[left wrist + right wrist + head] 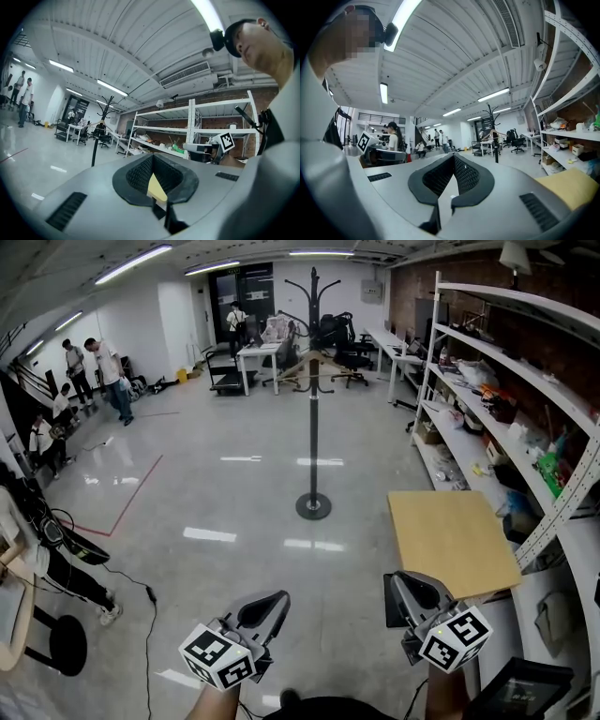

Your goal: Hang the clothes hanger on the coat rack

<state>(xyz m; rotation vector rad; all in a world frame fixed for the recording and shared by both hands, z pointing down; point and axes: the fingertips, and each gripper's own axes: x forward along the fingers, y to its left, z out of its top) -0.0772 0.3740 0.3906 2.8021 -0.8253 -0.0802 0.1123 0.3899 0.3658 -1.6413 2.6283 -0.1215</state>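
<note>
Bright ceiling tubes (131, 262), floor (225, 512) glare, fisheye edges.

Floor (234, 502): glossy grey, reflecting the ceiling lights. A red tape line (131, 493) runs across its left part.

Standing on the floor:
- Coat rack (313, 409), black, upright on a round base (313, 506), mid-room. A wooden hanger (314, 369) hangs on its upper pole.
- Light wood surface (450, 540) right of the base, top bare, just beside the white shelf rack (487, 409).
- Shelf rack along the right wall, tiers crowded with small items too mixed to identify.
- Black cable (141, 592) trailing at lower left, near a black stool (66, 645).
</note>
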